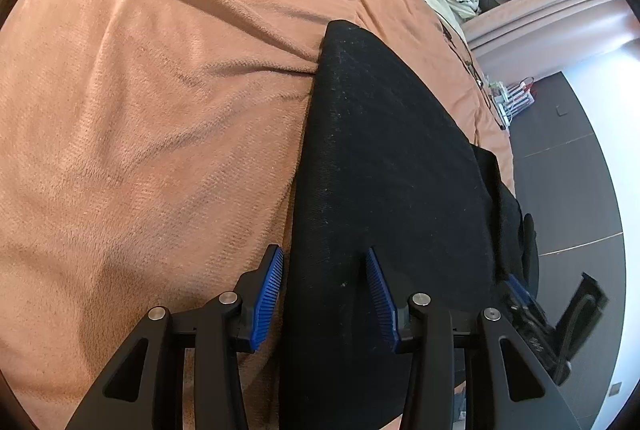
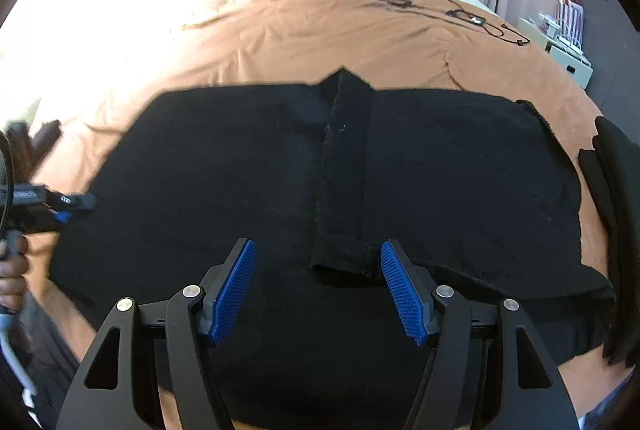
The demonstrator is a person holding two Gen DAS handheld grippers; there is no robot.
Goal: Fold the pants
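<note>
Nearest us, our right gripper (image 2: pixel 316 290) hangs wide and empty above the black knit pants (image 2: pixel 248 182) spread flat on the peach fleece blanket (image 2: pixel 320 42). Our left gripper (image 1: pixel 324 294) straddles their edge, half open, holding nothing. We risk pinching blanket with cloth, dragging the fold askew.

My pants (image 2: pixel 440 190) running off the bottom edge behind my own right gripper (image 2: pixel 316 290), my left gripper (image 2: pixel 60 208) blurred at the picture's side, small cables (image 2: pixel 460 16) on the blanket (image 2: pixel 280 42) too tiny to identify
</note>
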